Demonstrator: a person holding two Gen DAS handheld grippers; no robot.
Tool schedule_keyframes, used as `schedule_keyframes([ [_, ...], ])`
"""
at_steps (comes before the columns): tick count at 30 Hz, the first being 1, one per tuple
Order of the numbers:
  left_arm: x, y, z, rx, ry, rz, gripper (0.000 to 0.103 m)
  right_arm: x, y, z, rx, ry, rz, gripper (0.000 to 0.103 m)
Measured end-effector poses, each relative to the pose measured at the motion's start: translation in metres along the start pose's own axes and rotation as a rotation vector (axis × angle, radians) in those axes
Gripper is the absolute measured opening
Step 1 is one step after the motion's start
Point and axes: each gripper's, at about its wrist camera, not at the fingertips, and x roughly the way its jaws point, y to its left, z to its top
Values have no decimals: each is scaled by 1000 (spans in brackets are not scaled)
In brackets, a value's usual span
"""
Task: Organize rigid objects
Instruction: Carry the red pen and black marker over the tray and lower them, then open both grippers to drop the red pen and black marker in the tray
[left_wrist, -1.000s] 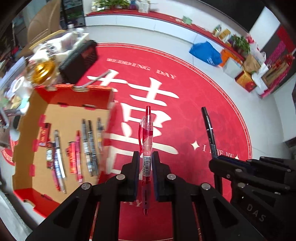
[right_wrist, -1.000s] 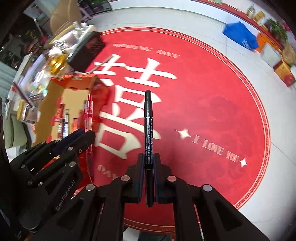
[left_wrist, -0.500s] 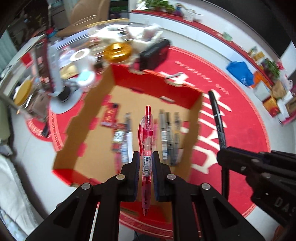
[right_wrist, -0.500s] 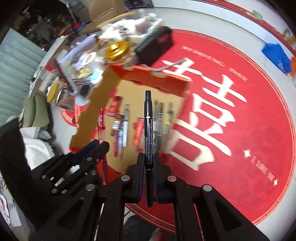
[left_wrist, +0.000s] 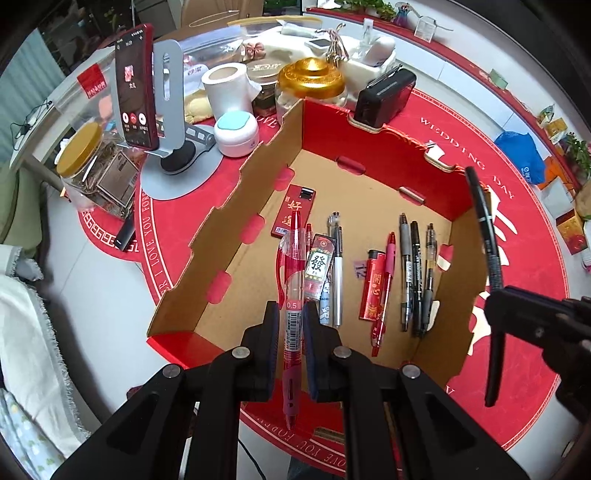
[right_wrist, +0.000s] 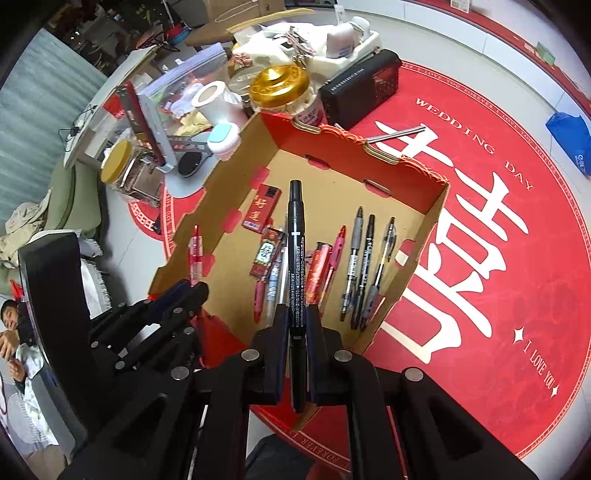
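My left gripper (left_wrist: 291, 314) is shut on a red gel pen (left_wrist: 291, 280), held above the near left part of an open red cardboard box (left_wrist: 229, 218). My right gripper (right_wrist: 297, 314) is shut on a black marker (right_wrist: 296, 251), held above the same box (right_wrist: 424, 236). The box floor holds several pens (left_wrist: 415, 273), a red lighter (left_wrist: 371, 291) and small red cards (left_wrist: 293, 212). The right gripper with the marker (left_wrist: 487, 240) shows at the right of the left wrist view. The left gripper (right_wrist: 184, 295) with the red pen (right_wrist: 194, 254) shows at the left of the right wrist view.
Behind the box stand a gold-lidded jar (left_wrist: 312, 79), a black radio (left_wrist: 384, 96), a tape roll (left_wrist: 225, 88), a white-and-blue pot (left_wrist: 236, 133), a phone on a stand (left_wrist: 136, 85) and a yellow-lidded jar (left_wrist: 92, 166). A red wedding mat (right_wrist: 480, 221) covers the floor.
Both grippers have swung left from over the red mat to above the box, each still holding its pen. The box now fills the middle of both views.
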Motion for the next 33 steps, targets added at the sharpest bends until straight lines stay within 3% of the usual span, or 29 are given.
schedule_keyframes([
  [22, 38, -25, 26, 18, 72, -8, 13, 32, -23, 20, 17, 39, -54, 10],
  [33, 69, -27, 39, 24, 120, 19, 13, 75, -31, 35, 14, 103, -81, 10],
])
